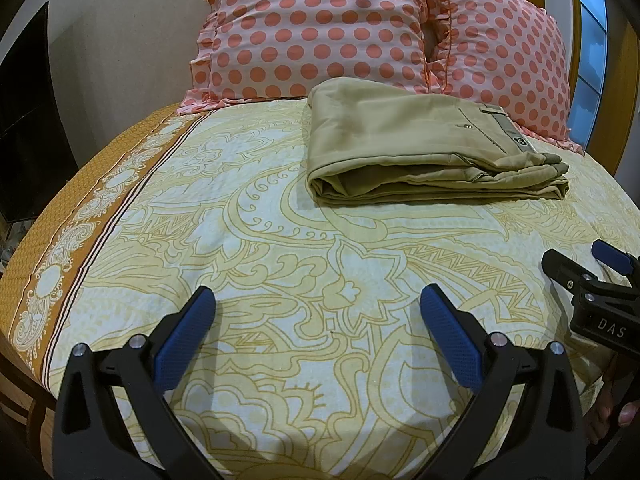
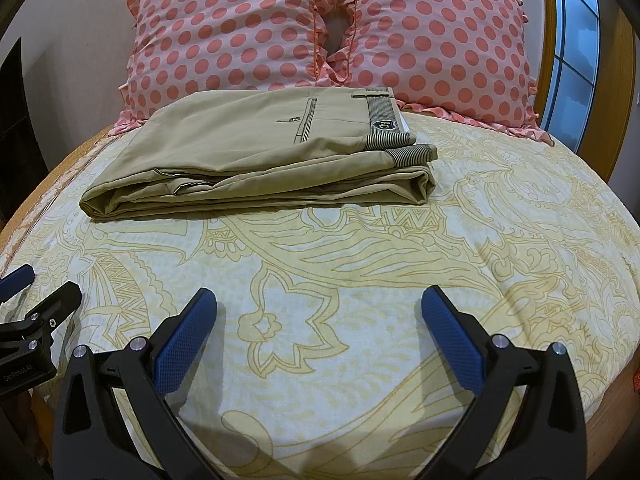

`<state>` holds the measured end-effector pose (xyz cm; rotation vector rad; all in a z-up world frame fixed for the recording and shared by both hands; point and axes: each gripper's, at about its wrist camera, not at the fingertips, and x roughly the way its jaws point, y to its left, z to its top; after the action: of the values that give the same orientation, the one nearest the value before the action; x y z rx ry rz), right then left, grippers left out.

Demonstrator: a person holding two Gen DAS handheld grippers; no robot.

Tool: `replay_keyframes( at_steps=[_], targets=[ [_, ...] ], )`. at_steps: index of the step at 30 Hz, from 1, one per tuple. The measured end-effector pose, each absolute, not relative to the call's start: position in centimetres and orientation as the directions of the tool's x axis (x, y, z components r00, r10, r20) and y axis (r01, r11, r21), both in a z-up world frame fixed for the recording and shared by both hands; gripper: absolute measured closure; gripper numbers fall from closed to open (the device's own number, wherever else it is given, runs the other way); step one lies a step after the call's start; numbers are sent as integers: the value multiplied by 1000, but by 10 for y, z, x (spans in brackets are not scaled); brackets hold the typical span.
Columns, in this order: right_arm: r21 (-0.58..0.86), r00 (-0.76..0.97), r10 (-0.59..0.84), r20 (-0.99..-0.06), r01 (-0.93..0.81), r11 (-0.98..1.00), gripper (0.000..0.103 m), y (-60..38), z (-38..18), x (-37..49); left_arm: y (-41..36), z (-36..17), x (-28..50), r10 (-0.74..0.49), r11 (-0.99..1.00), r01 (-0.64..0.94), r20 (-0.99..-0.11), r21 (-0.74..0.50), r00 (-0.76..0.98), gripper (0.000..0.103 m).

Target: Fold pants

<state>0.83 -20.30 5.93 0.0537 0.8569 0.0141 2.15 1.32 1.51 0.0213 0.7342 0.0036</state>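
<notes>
Khaki pants (image 1: 424, 144) lie folded in a flat stack on the bed, near the pillows; they also show in the right wrist view (image 2: 256, 152), waistband with striped lining to the right. My left gripper (image 1: 318, 300) is open and empty, well short of the pants, above the bedsheet. My right gripper (image 2: 319, 300) is open and empty too, also short of the pants. The right gripper shows at the right edge of the left wrist view (image 1: 576, 264), and the left gripper at the left edge of the right wrist view (image 2: 40, 288).
The bed has a yellow patterned sheet (image 1: 280, 240) with an orange border (image 1: 80, 240) at the left edge. Two pink polka-dot pillows (image 2: 240, 32) lean against the wall behind the pants. A wooden frame and window (image 2: 576, 40) stand at the right.
</notes>
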Motion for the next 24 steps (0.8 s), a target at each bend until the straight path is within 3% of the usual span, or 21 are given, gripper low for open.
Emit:
replay_keyframes(
  at_steps=[24],
  targets=[
    [53,655,35,-755,8,999,1,-204,59,8,11,14,21,9,1000,6,-666,20,746,2]
  ],
)
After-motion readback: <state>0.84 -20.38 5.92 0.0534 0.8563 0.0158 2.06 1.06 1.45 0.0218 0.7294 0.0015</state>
